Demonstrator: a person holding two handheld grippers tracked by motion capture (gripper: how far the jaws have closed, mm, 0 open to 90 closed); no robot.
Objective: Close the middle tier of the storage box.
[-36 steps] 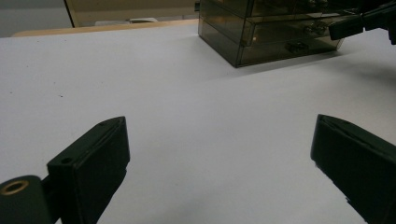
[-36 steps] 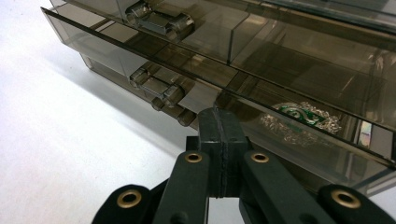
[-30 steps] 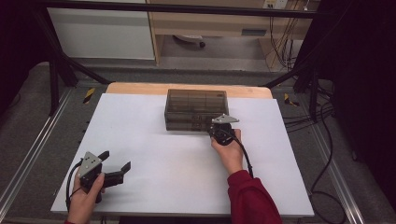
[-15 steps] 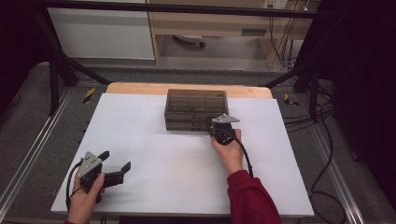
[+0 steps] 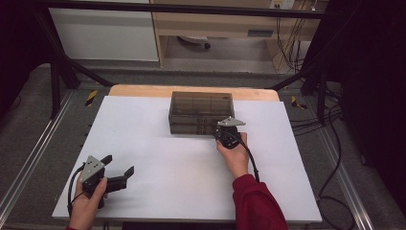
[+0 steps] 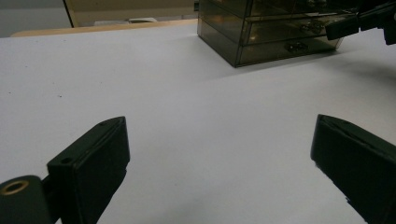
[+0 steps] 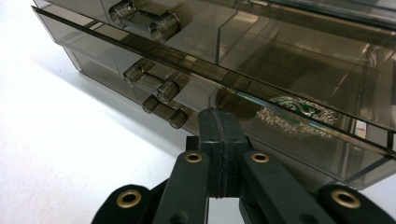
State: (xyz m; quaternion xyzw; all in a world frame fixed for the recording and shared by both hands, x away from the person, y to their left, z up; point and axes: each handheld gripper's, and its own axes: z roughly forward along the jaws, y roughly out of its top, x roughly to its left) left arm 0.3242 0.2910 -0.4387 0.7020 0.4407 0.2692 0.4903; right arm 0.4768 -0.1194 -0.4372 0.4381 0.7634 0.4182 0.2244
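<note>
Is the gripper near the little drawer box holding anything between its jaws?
No, the right gripper has its jaws pressed flat together, empty, just short of the drawer box.

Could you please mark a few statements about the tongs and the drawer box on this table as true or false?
1. The right tongs are shut, with nothing between the jaws. True.
2. The left tongs are clamped on the drawer box. False: they stand open above the bare white table, far from the box.
3. The right tongs sit close to the front of the drawer box, by its handles. True.
4. The drawer box is solid white. False: it is see-through smoky plastic.
5. The drawer box lies at the near edge of the table, next to the left hand. False: it stands toward the far side.
</note>
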